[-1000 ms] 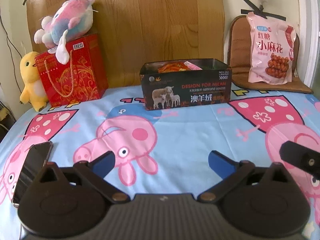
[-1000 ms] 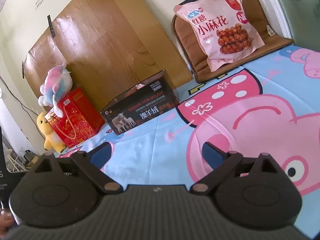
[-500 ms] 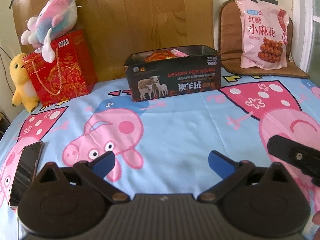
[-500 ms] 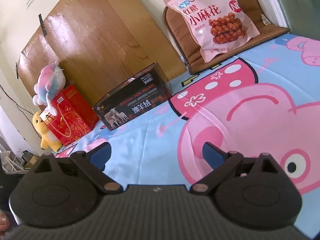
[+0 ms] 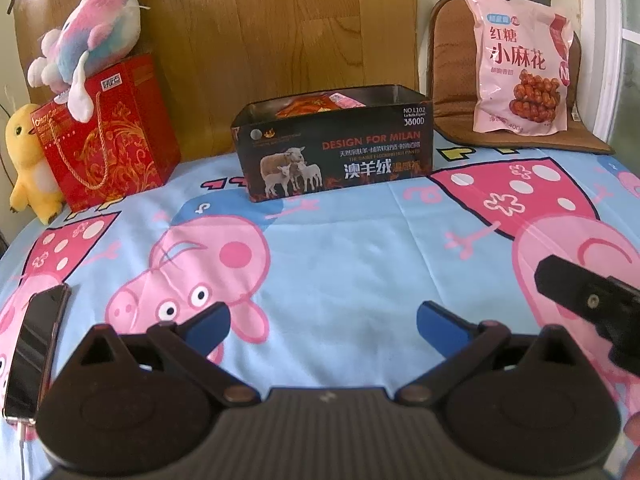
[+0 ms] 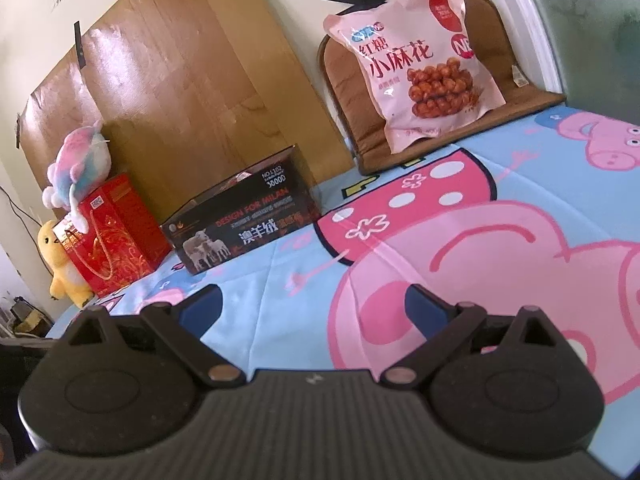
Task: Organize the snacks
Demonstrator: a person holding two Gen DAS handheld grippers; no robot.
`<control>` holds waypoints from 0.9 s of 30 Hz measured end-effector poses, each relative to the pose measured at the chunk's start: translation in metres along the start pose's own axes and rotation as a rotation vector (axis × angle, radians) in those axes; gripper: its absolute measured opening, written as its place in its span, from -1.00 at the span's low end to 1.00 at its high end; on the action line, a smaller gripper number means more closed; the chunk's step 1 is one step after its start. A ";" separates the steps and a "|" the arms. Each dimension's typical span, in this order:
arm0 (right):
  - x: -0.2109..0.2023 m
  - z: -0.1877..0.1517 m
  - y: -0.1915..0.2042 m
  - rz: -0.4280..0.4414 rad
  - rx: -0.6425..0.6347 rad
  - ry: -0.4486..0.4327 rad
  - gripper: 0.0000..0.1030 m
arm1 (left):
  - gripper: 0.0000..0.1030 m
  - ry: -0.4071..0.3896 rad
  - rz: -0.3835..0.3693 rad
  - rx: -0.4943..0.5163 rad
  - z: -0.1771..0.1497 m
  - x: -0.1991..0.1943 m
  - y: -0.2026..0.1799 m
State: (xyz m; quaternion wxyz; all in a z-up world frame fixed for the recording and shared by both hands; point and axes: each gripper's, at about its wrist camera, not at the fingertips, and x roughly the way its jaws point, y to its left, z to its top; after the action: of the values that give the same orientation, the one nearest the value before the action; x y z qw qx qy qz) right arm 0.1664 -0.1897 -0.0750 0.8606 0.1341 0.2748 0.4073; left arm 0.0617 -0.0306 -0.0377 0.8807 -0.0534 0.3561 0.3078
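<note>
my left gripper (image 5: 322,318): jaws apart, empty, over the sheet (image 5: 360,248)
my right gripper (image 6: 312,304): jaws apart, empty
snack bag (image 6: 416,64): 1 o'clock, propped on brown cushion (image 6: 528,98)
black box (image 5: 340,148): 12 o'clock from left, snack packets (image 5: 316,105) inside

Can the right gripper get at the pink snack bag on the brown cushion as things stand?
Probably yes: the right gripper is open and empty, and only bare bedsheet lies between it and the pink snack bag, which leans unobstructed on the brown cushion.
</note>
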 end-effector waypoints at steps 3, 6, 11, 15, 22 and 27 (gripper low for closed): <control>0.004 0.000 0.001 -0.003 -0.004 0.008 0.93 | 1.00 -0.005 -0.006 0.001 0.001 0.000 0.002; 0.007 -0.001 0.004 -0.002 -0.010 0.018 0.93 | 1.00 0.002 -0.013 -0.013 0.001 0.003 0.007; 0.009 -0.001 0.010 0.000 -0.028 0.020 0.93 | 1.00 0.003 -0.020 -0.027 0.000 0.005 0.012; 0.009 -0.002 0.014 -0.007 -0.039 0.016 0.93 | 1.00 0.003 -0.029 -0.039 -0.001 0.005 0.017; 0.011 -0.006 0.025 -0.016 -0.081 0.011 0.93 | 1.00 -0.002 -0.037 -0.071 -0.004 0.007 0.029; 0.014 -0.009 0.031 -0.023 -0.111 0.013 0.93 | 0.99 0.000 -0.042 -0.088 -0.006 0.013 0.037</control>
State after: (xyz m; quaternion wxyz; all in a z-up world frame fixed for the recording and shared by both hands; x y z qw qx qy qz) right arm 0.1489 -0.1591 -0.0736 0.8695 0.0804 0.2587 0.4129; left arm 0.0442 0.0036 -0.0457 0.8837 -0.0996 0.3409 0.3048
